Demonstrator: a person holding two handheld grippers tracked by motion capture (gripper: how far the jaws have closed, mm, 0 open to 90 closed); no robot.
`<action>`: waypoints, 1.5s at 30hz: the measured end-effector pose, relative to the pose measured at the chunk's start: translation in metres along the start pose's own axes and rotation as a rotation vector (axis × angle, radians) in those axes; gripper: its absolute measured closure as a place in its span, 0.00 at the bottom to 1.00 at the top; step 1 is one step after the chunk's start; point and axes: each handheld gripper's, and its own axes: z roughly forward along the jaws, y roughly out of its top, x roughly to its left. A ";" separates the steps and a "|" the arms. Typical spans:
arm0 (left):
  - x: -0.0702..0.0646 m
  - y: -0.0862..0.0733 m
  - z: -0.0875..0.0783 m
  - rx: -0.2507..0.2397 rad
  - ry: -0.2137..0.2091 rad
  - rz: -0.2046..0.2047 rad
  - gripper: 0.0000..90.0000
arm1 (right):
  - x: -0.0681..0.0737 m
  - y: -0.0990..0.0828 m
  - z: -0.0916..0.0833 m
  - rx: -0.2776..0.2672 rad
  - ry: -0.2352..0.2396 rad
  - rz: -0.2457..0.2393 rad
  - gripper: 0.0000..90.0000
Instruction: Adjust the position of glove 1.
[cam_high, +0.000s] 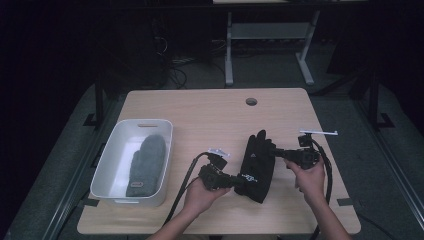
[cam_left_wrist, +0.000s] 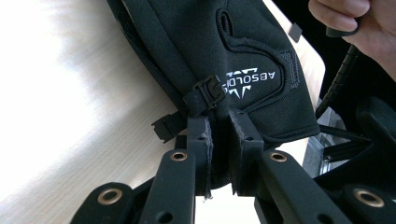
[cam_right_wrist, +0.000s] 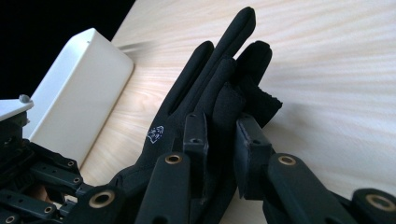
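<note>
A black glove (cam_high: 257, 165) with white lettering hangs just above the wooden table (cam_high: 210, 115), stretched between both grippers. My left gripper (cam_high: 239, 182) is shut on its cuff end; in the left gripper view the jaws (cam_left_wrist: 224, 121) pinch the cuff beside a small black buckle (cam_left_wrist: 208, 93). At the glove's right edge near the fingers, my right gripper (cam_high: 279, 152) is shut on it. The right gripper view has the jaws (cam_right_wrist: 222, 121) clamped on a fold of the glove (cam_right_wrist: 210, 70), whose fingers point away.
A white bin (cam_high: 112, 150) stands at the table's left with a grey mitten (cam_high: 145, 165) inside; its wall (cam_right_wrist: 79, 88) appears in the right gripper view. A cable hole (cam_high: 251, 101) sits near the far edge. The person's other hand (cam_left_wrist: 359, 23) is at top right.
</note>
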 end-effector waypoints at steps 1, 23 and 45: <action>0.000 0.001 -0.002 -0.004 0.004 0.007 0.90 | 0.001 0.002 0.000 -0.003 0.009 0.001 0.85; 0.002 0.008 -0.045 -0.072 0.006 -0.001 0.89 | 0.037 0.033 0.008 -0.018 0.073 -0.018 0.85; 0.007 0.008 -0.090 -0.128 0.027 0.005 0.89 | 0.073 0.057 0.026 -0.004 0.123 -0.052 0.85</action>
